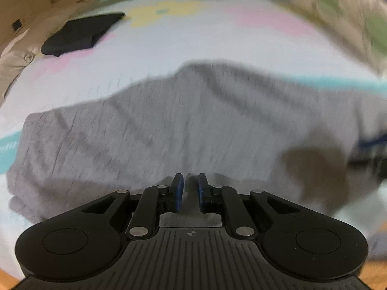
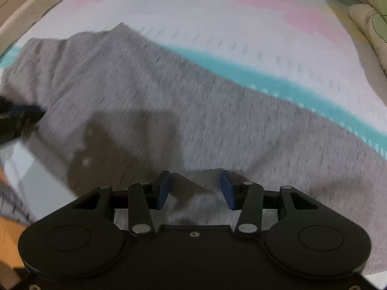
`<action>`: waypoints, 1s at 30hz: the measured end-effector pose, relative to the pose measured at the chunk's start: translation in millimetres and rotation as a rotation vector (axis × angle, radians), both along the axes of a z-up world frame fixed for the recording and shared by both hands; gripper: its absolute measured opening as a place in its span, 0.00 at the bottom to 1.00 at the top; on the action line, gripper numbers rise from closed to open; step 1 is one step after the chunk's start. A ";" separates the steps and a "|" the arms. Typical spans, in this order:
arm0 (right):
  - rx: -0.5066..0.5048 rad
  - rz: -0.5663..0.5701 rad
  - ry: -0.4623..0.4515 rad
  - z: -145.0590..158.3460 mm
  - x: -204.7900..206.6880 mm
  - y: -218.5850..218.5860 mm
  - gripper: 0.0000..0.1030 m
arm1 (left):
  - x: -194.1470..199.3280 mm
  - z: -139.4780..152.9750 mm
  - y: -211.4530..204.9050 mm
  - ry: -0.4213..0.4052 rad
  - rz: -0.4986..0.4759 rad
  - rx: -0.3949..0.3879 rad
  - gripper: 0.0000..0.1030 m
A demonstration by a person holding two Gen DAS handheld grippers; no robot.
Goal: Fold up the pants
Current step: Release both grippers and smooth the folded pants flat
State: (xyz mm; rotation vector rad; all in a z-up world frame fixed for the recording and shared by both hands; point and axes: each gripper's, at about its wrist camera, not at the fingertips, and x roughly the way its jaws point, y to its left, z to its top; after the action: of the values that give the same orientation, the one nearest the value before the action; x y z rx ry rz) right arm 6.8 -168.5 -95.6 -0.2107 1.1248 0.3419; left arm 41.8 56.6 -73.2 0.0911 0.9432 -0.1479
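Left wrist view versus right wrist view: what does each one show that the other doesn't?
Only the left wrist view shows the left gripper, jaws nearly closed over grey cloth, and the whole dark folded garment. Only the right wrist view shows the right gripper, jaws wide open above the fabric, and the cream patterned pillow. Both show the heathered grey pants lying on the pastel sheet with a teal stripe.

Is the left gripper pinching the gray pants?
Touching. In the left wrist view, the left gripper is nearly shut on a ridge of the gray pants, with fabric bunched between its blue pads.
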 end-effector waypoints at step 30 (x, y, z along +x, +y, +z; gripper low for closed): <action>-0.013 -0.259 -0.018 -22.7 5.6 -44.1 1.00 | 114.1 -12.8 -94.1 -0.014 0.055 0.053 0.14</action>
State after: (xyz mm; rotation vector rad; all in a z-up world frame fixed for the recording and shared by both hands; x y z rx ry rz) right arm 12.4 -212.6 -118.4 -0.0775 1.1216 0.1024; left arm 155.9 -37.4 -86.0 0.1149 0.9349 -0.0718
